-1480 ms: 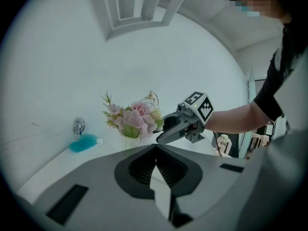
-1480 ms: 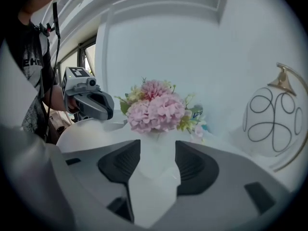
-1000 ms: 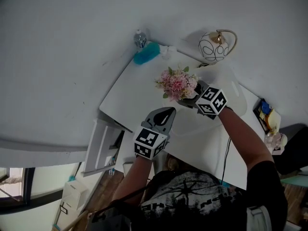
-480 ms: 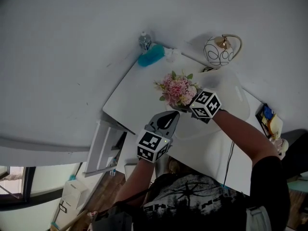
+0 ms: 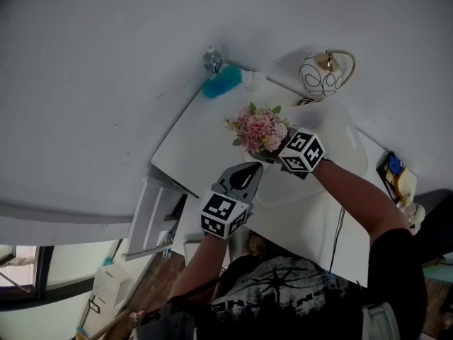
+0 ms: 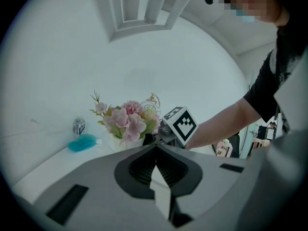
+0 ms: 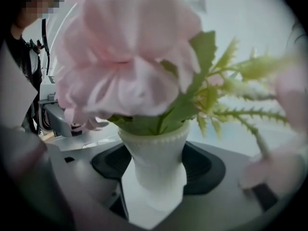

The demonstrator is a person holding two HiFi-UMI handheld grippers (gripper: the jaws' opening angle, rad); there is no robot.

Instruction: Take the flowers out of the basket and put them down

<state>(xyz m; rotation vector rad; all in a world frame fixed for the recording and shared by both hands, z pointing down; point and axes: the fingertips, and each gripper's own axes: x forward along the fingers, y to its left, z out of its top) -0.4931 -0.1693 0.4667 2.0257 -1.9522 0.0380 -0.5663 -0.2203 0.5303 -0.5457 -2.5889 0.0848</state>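
Since a second ago, the right tongs (image 5: 271, 152) have carried the flowers (image 5: 258, 127) a little farther across the white bench (image 5: 185, 144); the last half second brings almost no change. Only the right gripper view shows the white vase (image 7: 158, 170), clamped between its jaws, with the blossoms above. The left tongs (image 5: 244, 178) are pressed together, holding nothing, near the flowers.

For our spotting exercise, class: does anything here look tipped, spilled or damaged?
Nothing stands out. The flowers sit upright in their white vase, gripped by the right claw; the left claw is shut and empty; the bottle stands upright.
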